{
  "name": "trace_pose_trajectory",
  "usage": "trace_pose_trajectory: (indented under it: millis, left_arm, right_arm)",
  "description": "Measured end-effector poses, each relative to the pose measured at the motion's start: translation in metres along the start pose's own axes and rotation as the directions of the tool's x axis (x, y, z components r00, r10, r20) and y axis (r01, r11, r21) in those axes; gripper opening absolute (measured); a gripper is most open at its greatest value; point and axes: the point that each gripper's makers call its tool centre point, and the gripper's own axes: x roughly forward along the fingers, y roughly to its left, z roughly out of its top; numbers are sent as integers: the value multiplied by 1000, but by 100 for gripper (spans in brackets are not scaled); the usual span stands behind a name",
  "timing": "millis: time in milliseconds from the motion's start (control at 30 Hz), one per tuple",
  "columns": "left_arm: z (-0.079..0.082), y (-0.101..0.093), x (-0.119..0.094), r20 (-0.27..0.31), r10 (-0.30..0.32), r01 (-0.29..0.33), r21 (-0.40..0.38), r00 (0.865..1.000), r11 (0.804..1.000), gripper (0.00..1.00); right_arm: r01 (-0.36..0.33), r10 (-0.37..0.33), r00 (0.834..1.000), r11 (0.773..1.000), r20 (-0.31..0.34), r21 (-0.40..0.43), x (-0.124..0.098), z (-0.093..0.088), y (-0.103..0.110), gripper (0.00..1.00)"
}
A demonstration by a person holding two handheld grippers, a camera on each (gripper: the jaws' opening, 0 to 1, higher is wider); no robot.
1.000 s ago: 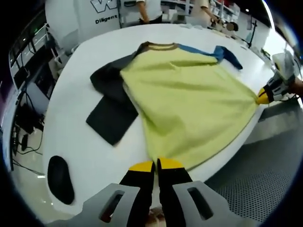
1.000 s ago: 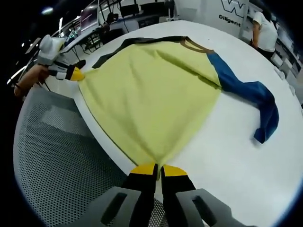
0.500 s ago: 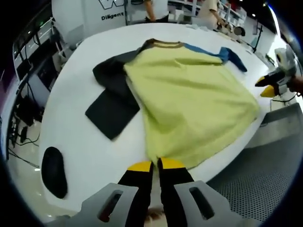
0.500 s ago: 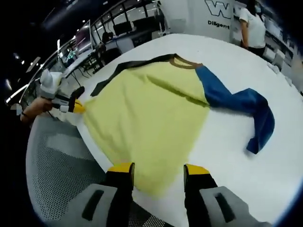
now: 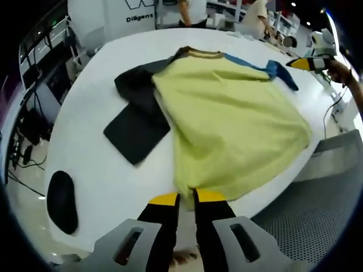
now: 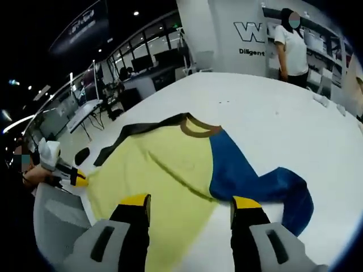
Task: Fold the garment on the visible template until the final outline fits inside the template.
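Two grippers logged. Left gripper (image 5: 187,197): jaws pinched together on hem corner of garment (image 5: 227,124), at near edge of table (image 5: 102,170); also seen small in right gripper view (image 6: 79,180), at far hem corner. Right gripper (image 6: 191,204): jaws spread wide, nothing between them, held above garment (image 6: 170,181); in left gripper view seen at upper right (image 5: 300,63), off the cloth, a hand (image 5: 340,71) behind it.

Garment: yellow body, brown collar (image 5: 198,54), blue sleeve (image 5: 266,67), dark sleeve (image 5: 136,90). Lay flat on white table, long axis running from left gripper's hem away to collar; collar pointed to far side. Blue sleeve stretched out to one side, its end bent back (image 6: 295,209); dark sleeve opposite.

Dark rectangular template (image 5: 135,133) lay beside dark sleeve, partly under garment edge. Black oval pad (image 5: 61,201) near table edge, apart from cloth. Person in white top (image 6: 292,48) stood beyond table.
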Motion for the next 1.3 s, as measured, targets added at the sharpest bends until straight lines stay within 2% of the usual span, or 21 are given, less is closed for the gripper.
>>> trace_pose_trajectory:
  millis: [133, 300, 433, 733, 900, 1100, 1200, 1300]
  left_arm:
    - [1, 0, 1, 10, -2, 2, -12, 1000, 1000, 21]
    - [1, 3, 1, 12, 11, -11, -18, 1000, 1000, 25]
    - [-2, 2, 2, 1, 0, 0, -40, 1000, 999, 22]
    - [-3, 3, 2, -4, 14, -14, -23, 1000, 1000, 18]
    - [-4, 4, 2, -14, 26, -26, -15, 1000, 1000, 14]
    - [-6, 3, 2, -23, 17, -18, -26, 1000, 1000, 5]
    - [-7, 0, 2, -31, 1, -1, -23, 1000, 1000, 1]
    - [-7, 1, 3, -28, 0, -1, -30, 1000, 1000, 1]
  right_arm:
    - [9, -8, 1000, 999, 24, -33, 20, 17, -15, 55]
    - [10, -6, 999, 998, 53, -67, 50, 37, -30, 51]
    - [16, -13, 999, 995, 29, -100, 68, 42, -39, 49]
    - [28, -35, 998, 991, -50, -134, 115, 45, -65, 43]
    - [44, -63, 993, 980, -98, -192, 129, 42, -75, 34]
    - [34, -52, 994, 985, -101, -168, 134, 45, -75, 28]
    - [42, -67, 990, 982, -128, -187, 136, 40, -80, 24]
    - [51, -81, 987, 977, -139, -207, 137, 37, -84, 17]
